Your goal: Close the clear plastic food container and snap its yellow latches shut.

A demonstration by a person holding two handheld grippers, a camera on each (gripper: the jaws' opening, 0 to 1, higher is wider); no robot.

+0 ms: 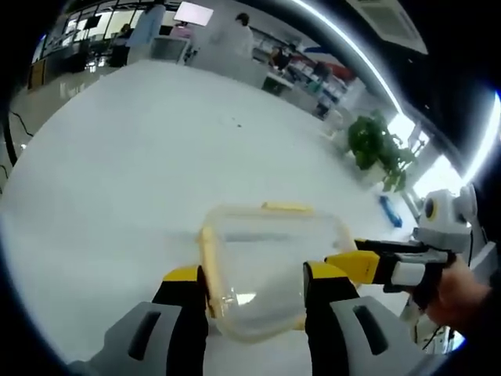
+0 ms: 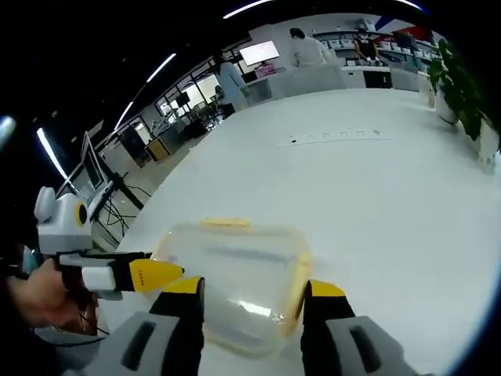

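A clear plastic food container [image 1: 262, 262] with its lid on lies on the white table [image 1: 125, 172]. Yellow latches show along its far edge [image 1: 286, 207] and left side [image 1: 208, 270]. My left gripper [image 1: 257, 274] is open, its yellow-tipped jaws standing on either side of the container's near end. The right gripper [image 1: 368, 262], held by a hand [image 1: 462, 290], reaches the container's right side. In the right gripper view the container [image 2: 227, 270] sits between the wide-apart jaws of my open right gripper [image 2: 254, 288], and the left gripper's yellow tip [image 2: 153, 274] meets the container's left edge.
A potted plant [image 1: 380, 149] and a small blue object [image 1: 389, 211] stand at the table's far right edge. A row of small marks [image 2: 333, 137] runs across the table. People stand by desks and a screen [image 2: 258, 53] far behind.
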